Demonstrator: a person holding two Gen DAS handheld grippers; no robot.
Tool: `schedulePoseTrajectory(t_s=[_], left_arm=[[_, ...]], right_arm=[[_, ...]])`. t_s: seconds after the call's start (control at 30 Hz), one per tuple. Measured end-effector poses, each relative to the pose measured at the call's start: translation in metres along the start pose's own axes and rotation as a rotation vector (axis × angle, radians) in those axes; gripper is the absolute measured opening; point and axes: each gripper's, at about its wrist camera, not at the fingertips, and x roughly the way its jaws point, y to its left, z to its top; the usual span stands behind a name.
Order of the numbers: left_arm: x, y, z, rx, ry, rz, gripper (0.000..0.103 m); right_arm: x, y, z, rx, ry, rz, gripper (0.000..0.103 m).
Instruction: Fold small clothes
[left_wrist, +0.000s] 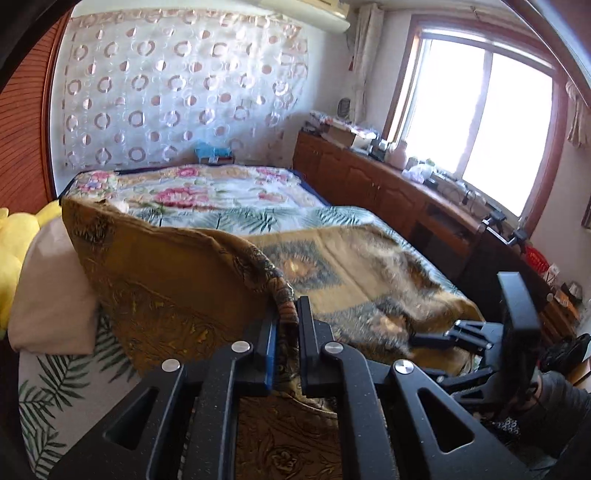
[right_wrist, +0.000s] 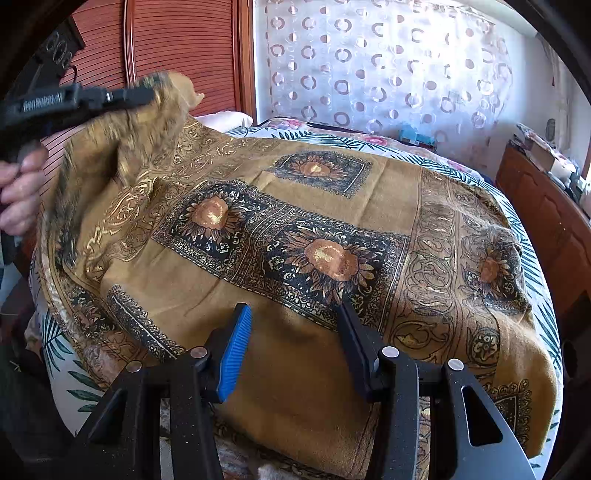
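Two views, left wrist first.

Left wrist, cloth: a mustard-brown patterned scarf (left_wrist: 177, 280) is lifted in a raised fold from centre out to 10 o'clock, while the rest lies flat on the bed (left_wrist: 236, 199) toward 3 o'clock.

Left wrist, jaws: the left gripper (left_wrist: 286, 332) is clenched on a bunched edge of the scarf, the fabric squeezed between its pads just below centre.

Left wrist, other tool: the right gripper (left_wrist: 436, 338) shows at 4 o'clock, low over the scarf; from here I cannot tell how its jaws stand.

Left wrist, surroundings: a pale pillow (left_wrist: 51, 295) sits at 9 o'clock beside something yellow (left_wrist: 11, 251); a wooden cabinet (left_wrist: 369, 177) under the window at 2 o'clock carries small clutter too small to identify.

Right wrist, cloth: the scarf (right_wrist: 295, 229) covers most of the bed (right_wrist: 66, 369), sunflower panels across the centre, with its 10 o'clock corner pulled up and motion-blurred.

Right wrist, jaws: the right gripper (right_wrist: 295, 325) stands released at 6 o'clock, pads apart, hovering over or resting on plain brown fabric without pinching it.

Right wrist, other tool: the left gripper (right_wrist: 147, 94) at 10 o'clock grasps the raised corner, held by a hand (right_wrist: 20, 192) at 9 o'clock.
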Motion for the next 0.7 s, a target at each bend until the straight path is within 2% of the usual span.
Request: schedulePoseTrajectory(t_s=[0.1,0.17,0.2,0.37,0.4,0.43,0.5,0.7], left_arm=[[0.003,0.007,-0.009,-0.045,0.048,0.014,0.020],[0.000,0.009,-0.014,-0.062,0.042,0.013,0.032],[-0.005,0.011,-0.016,-0.067,0.033,0.014,0.041],[-0.015,0.008,-0.020,-0.040,0.020,0.032,0.053],[-0.017,0.006,-0.021,-0.030,0.019,0.039,0.060],[-0.018,0.007,-0.022,-0.024,0.018,0.042,0.071],[-0.020,0.006,-0.023,-0.017,0.008,0.046,0.080],[-0.033,0.014,-0.028,-0.029,-0.027,0.137,0.080]], right_arm=[[0.000,0.000,0.000,0.001,0.000,0.000,0.050],[0.000,0.001,0.000,-0.001,0.000,-0.003,0.050],[0.000,0.001,0.000,-0.002,0.001,-0.006,0.050],[-0.001,0.000,0.001,-0.006,0.010,-0.010,0.050],[-0.001,-0.001,0.002,0.003,0.016,-0.007,0.050],[-0.001,-0.002,0.004,0.017,0.024,-0.001,0.050],[-0.003,-0.005,0.010,0.033,0.029,0.024,0.050],[-0.012,0.000,0.042,0.023,-0.027,0.063,0.050]])
